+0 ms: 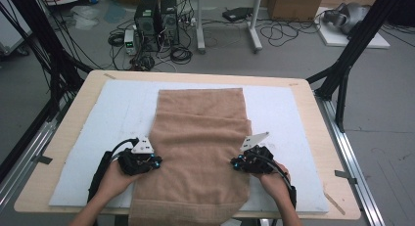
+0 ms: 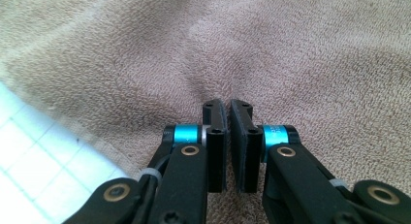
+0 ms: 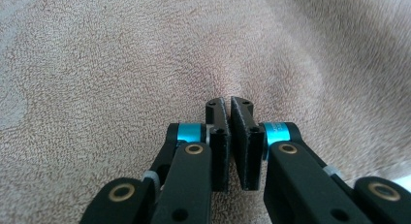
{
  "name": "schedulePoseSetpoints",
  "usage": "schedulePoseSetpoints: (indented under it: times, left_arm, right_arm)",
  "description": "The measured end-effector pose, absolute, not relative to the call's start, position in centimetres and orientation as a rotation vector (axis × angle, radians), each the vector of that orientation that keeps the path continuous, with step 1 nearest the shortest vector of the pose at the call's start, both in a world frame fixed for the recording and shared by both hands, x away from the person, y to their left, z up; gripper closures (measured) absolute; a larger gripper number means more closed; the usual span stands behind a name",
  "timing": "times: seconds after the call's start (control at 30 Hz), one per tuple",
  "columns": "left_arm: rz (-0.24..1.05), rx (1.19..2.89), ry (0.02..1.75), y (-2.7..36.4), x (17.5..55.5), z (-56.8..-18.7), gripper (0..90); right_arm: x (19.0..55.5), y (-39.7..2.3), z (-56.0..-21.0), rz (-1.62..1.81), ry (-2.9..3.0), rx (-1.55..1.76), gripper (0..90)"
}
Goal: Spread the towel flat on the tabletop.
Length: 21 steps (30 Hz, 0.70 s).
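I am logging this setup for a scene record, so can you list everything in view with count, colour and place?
Tan terry-cloth towel: one, partly folded, centre of the table, near end hanging over the front edge.
White foam mat: one, under the towel.
Light wooden table: one, under the mat.
Black computer towers: two, floor beyond the table, among black cables.
Brown cardboard box: one, floor, far right.
Black frame posts: both sides of the table.
Left gripper: one, black, jaws shut on the towel's left edge.
Right gripper: one, black, jaws shut on the towel's right edge.
Person's hands: two, at the near edge.
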<state>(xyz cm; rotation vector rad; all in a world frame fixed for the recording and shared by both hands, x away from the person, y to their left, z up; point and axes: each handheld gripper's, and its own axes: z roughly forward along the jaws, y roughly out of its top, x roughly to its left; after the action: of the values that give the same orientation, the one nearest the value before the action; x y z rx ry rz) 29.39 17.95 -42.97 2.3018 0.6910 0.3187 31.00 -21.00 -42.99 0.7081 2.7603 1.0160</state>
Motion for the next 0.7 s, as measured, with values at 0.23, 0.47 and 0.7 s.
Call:
schedulePoseSetpoints:
  times: [0.23, 0.47, 0.7]
  left_arm:
    - [0.353, 2.150, 0.776, 19.2, 30.3, -41.5, 85.5]
    - [0.419, 2.143, 0.882, 19.7, 32.2, -42.5, 85.3]
    - [0.411, 2.152, 0.899, 19.7, 32.6, -42.9, 75.5]
  right_arm:
    - [33.0, -19.4, -40.3, 1.063, 2.664, 0.704, 85.8]
    - [36.0, -17.2, -41.9, 0.995, 2.673, 0.764, 85.0]
    - [35.8, -17.9, -41.4, 1.029, 2.642, 0.769, 69.9]
